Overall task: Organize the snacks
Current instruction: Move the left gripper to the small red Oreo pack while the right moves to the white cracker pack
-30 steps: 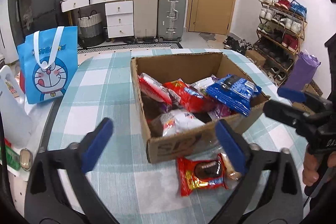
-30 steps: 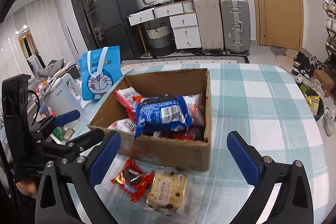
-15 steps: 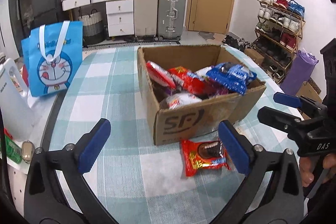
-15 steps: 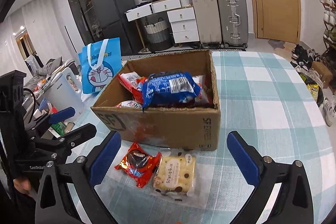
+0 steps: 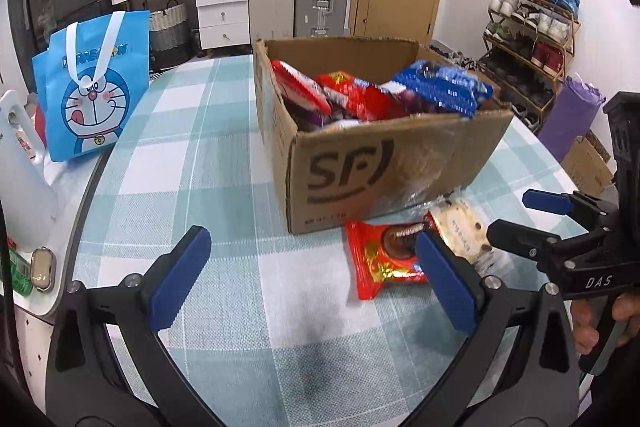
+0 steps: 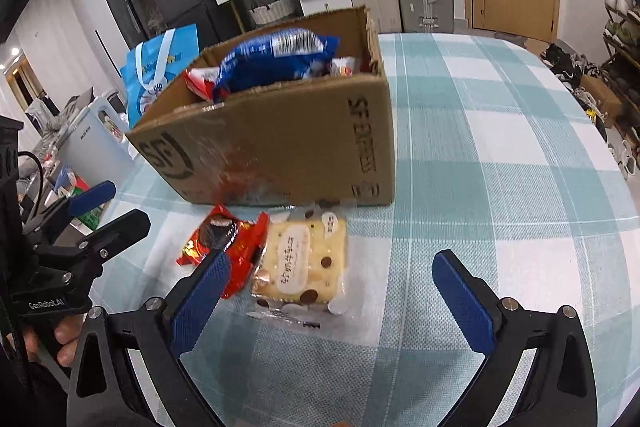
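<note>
While both tongs hang empty above the checked tabletop [image 5: 224, 163], the scene reads as follows.
Left tongs [image 5: 312, 283]: spread wide apart, holding nothing, low over the tabletop with the right blue pad just over the edge of the red packet.
Right tongs [image 6: 332, 299]: also spread wide, holding nothing, straddling the clear-wrapped cake from the near side.
Cardboard box [image 5: 384, 163]: printed "SF", open-topped, standing toward the middle of the tabletop, heaped with snack bags.
Blue cookie bag [image 6: 276, 59]: lying on top of the heap, rising above the box rim.
Red snack bags [image 5: 356, 99]: piled beside the blue one inside the box.
Red packet [image 5: 384, 259]: flat on the tabletop just outside the box's near wall, a chocolate pie pictured on it.
Clear-wrapped cake [image 6: 304, 259]: pale with brown dots, lying flat, touching the red packet's side.
Blue cartoon tote bag [image 5: 88, 87]: upright near the tabletop's left edge, well apart from the box.
</note>
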